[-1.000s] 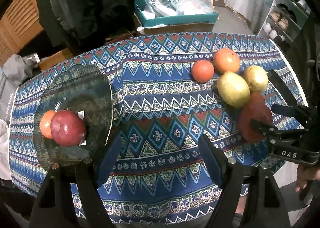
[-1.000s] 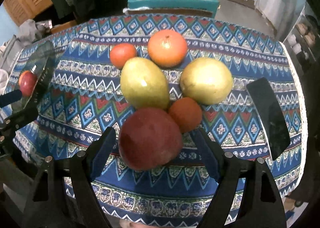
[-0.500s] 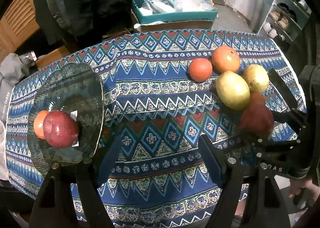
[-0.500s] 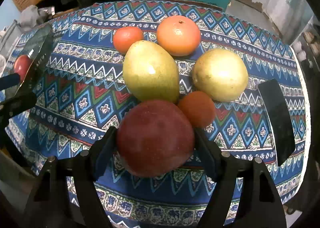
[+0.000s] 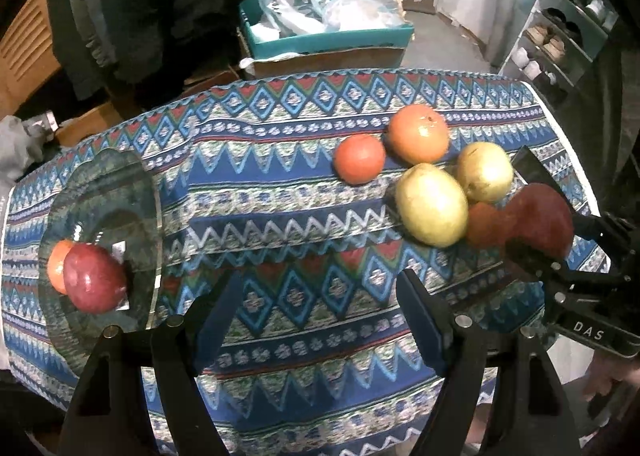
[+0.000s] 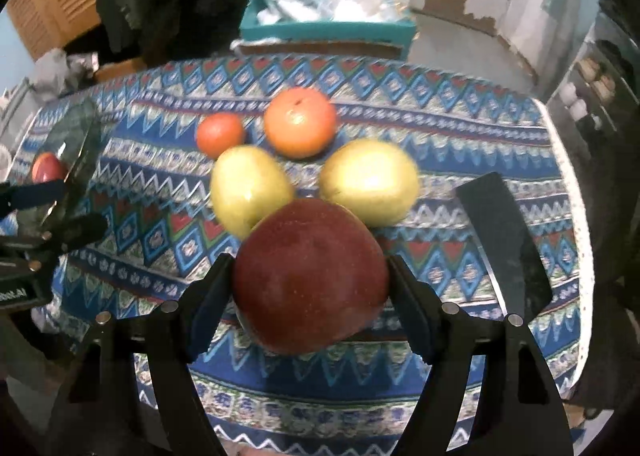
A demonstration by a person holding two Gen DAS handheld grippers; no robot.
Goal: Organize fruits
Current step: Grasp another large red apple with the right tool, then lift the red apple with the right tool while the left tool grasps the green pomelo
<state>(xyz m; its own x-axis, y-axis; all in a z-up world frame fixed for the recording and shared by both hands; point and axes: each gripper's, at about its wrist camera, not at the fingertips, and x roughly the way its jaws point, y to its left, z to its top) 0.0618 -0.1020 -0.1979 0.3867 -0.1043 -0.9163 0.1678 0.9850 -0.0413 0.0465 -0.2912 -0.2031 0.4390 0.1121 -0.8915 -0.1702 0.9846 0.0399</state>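
The right gripper (image 6: 310, 280) is pinching a large dark red apple (image 6: 310, 276) between its two pads: the left pad is pressing on the apple's left flank and the right pad (image 6: 412, 312) on its right flank, with the fruit sitting fully between the fingers and bulging above and below them. In the left wrist view the same apple (image 5: 540, 226) is showing at the right edge of the table, gripped by the black fingers of the right gripper (image 5: 540, 252), just beside a small russet fruit (image 5: 486, 226).

The remaining fruits are lying close together on the patterned tablecloth (image 6: 400, 104) beyond the held apple: an elongated yellow-green fruit (image 6: 250, 188), a rounder yellow fruit (image 6: 370, 180), a large orange (image 6: 300, 122) and a smaller orange-red fruit (image 6: 220, 134).

The left gripper (image 5: 316, 320) is hanging over the near part of the cloth with its jaws spread wide and nothing between them. To its left, a glass plate (image 5: 132, 192) is lying on the cloth, carrying a second red apple (image 5: 94, 282) touching a small orange fruit (image 5: 56, 266) behind it.

A dark flat rectangular object (image 6: 504, 248) is lying on the cloth to the right of the fruit group. A teal box (image 5: 328, 42) holding plastic bags is standing beyond the far table edge.
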